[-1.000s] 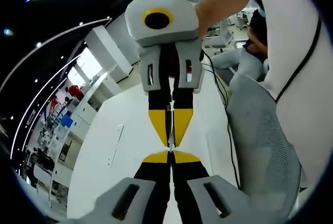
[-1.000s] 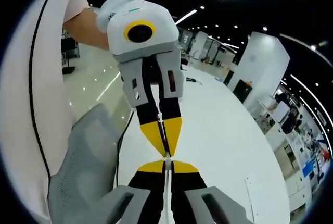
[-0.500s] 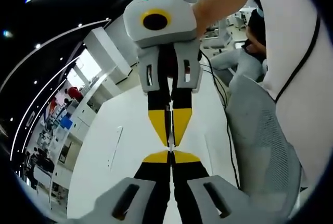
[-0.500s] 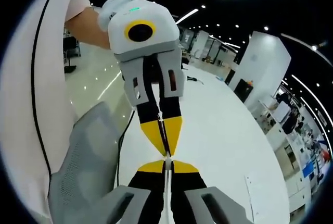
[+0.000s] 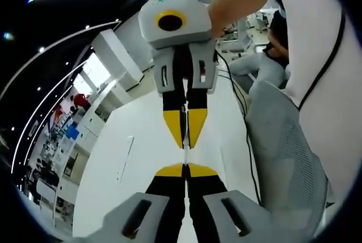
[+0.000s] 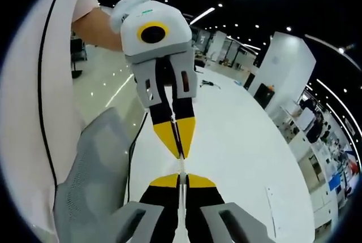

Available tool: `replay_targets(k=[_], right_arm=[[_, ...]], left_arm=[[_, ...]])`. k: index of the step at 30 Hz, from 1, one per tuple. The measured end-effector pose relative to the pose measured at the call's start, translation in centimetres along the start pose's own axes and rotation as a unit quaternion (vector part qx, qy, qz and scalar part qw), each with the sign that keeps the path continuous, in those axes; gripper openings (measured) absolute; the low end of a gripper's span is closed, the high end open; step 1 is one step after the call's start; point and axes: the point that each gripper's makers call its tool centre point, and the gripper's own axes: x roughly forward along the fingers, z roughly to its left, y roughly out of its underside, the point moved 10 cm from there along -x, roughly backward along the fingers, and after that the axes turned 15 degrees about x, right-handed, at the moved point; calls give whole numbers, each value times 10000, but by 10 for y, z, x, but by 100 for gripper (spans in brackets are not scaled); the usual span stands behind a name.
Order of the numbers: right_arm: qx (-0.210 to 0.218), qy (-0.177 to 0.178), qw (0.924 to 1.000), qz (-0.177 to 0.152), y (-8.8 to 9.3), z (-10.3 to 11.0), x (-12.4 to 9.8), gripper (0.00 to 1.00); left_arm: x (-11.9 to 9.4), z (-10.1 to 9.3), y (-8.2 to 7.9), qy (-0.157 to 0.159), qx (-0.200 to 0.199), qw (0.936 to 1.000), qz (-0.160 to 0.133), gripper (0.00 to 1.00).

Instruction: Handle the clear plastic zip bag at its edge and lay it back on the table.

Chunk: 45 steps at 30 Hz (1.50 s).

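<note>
The clear zip bag [image 5: 185,156] is seen edge-on as a thin pale strip, stretched between the two grippers above the white table [image 5: 130,158]. In the left gripper view my left gripper [image 5: 185,168] rises from the bottom, shut on one end of that strip. My right gripper [image 5: 185,142] comes down from the top, held by a hand, and is shut on the other end. The right gripper view mirrors this: my right gripper [image 6: 181,178] is shut on the bag edge [image 6: 181,165], tip to tip with the left gripper [image 6: 179,151]. The rest of the bag is too clear to make out.
A grey mesh chair [image 5: 283,158] [image 6: 90,169] stands beside the table, next to a person in a white top. A black cable [image 5: 244,113] runs along the table's edge. A small flat pale strip [image 5: 125,155] [image 6: 271,203] lies on the table [image 6: 237,141].
The two grippers have drawn a little apart. Their yellow tips were nearly touching; now a short stretch of the bag's edge shows between them.
</note>
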Motion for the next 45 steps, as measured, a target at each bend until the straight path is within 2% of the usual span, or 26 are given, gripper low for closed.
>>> replay_targets(k=[45], right_arm=[[188,140,9996,152,25,-2,-26,0]], left_arm=[[-7,-4,8,-56,-119,9999,9,0]])
